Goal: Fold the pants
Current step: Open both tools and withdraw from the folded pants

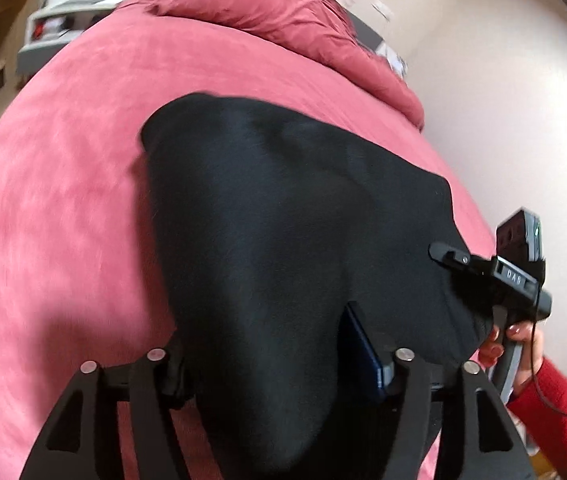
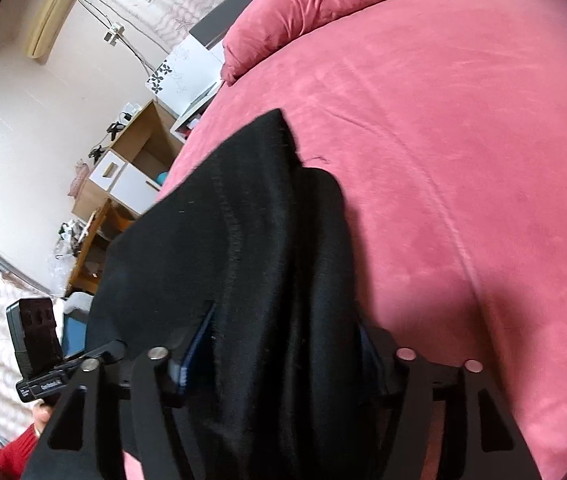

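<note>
Black pants [image 1: 283, 216] hang between my two grippers above a pink bed [image 1: 63, 200]. My left gripper [image 1: 279, 364] is shut on one edge of the pants, which drape over its fingers and hide the tips. My right gripper [image 2: 283, 360] is shut on the other edge of the pants [image 2: 251, 240], and the cloth bunches between its blue pads [image 2: 191, 356]. The right gripper also shows in the left wrist view [image 1: 455, 258], gripping the cloth's right corner. The far ends of the pants rest on the bed.
A rumpled pink duvet [image 1: 283, 20] lies at the head of the bed. A wooden desk with white drawers [image 2: 123, 172] and a white nightstand [image 2: 187, 68] stand beside the bed. A pale wall [image 1: 503, 100] runs along the other side.
</note>
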